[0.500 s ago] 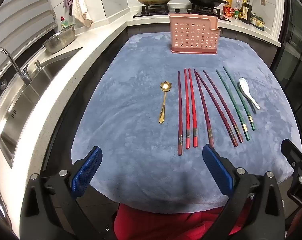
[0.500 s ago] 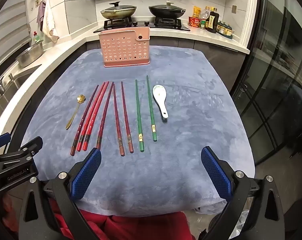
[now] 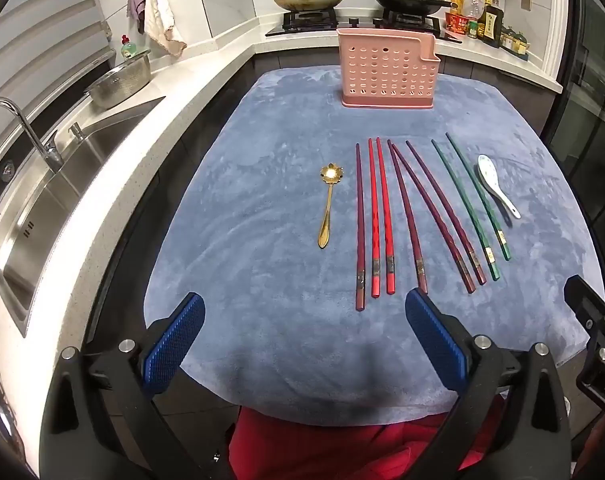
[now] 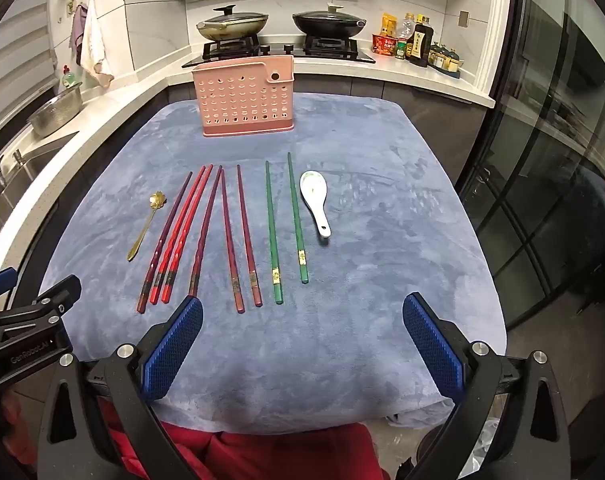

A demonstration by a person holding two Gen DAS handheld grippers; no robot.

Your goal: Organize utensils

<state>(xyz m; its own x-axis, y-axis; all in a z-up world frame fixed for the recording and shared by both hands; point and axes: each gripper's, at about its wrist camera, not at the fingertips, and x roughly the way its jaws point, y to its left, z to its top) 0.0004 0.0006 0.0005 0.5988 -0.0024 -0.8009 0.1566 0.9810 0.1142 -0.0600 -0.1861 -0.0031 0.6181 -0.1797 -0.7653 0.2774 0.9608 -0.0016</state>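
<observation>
A table under a blue-grey cloth (image 3: 262, 320) carries everything. In front of the pink rack (image 3: 388, 70) lie a gold spoon (image 3: 327, 208), eight chopsticks (image 3: 376, 216) and a white spoon (image 3: 496, 184).

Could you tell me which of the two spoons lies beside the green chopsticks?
The white ceramic spoon, just right of the green chopsticks; the gold spoon lies at the row's far left.

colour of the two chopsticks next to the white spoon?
Green chopsticks, gold band near the thick end; clearest in the right wrist view.
</observation>
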